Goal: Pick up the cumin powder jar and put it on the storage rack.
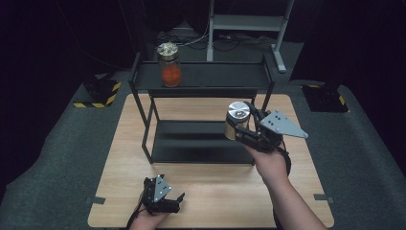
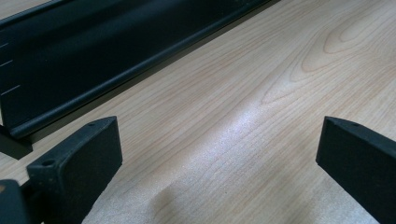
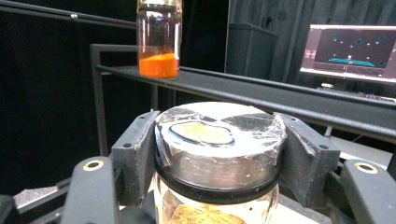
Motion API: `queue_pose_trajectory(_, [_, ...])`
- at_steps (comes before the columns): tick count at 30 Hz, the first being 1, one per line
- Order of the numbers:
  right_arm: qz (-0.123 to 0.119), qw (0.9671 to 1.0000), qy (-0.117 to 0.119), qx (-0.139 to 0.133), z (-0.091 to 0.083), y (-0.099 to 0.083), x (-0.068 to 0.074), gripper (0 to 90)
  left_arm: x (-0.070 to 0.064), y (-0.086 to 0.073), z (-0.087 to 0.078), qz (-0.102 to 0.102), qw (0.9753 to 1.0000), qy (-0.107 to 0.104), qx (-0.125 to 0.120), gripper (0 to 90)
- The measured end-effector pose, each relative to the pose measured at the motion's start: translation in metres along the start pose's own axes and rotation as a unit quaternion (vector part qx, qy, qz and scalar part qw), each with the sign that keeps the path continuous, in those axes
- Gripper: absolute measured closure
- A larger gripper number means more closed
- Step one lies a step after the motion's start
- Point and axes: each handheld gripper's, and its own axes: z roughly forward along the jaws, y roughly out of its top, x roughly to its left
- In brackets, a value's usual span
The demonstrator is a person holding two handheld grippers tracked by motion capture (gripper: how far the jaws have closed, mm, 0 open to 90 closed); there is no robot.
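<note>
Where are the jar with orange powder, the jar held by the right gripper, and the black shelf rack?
Orange powder jar [image 1: 170, 67], high view, on its glass side.
Held jar [image 3: 219, 135], right gripper view, on its metal lid.
Right gripper [image 3: 219, 154], right gripper view, between its jaws.
Shelf rack [image 1: 215, 75], high view, on its top shelf.

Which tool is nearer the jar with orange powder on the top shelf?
Right. The right tool, clamped on a silver-lidded jar, is up by the rack, below and right of the orange-powder jar. The left tool sits open near the table's front edge.
</note>
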Motion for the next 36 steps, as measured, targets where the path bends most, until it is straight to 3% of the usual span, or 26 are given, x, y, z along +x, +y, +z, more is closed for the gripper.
queue_pose_trajectory(18, [0.019, 0.9995, -0.01, -0.021, 0.007, 0.024, -0.013, 34.5, 0.001, -0.001, 0.0, -0.003, 1.0, -0.001, -0.002, 0.7])
queue_pose_trajectory(36, [0.007, 0.9987, -0.026, -0.044, 0.018, 0.054, -0.017, 34.5, 0.002, -0.002, -0.001, -0.008, 0.9999, -0.003, -0.005, 0.7])
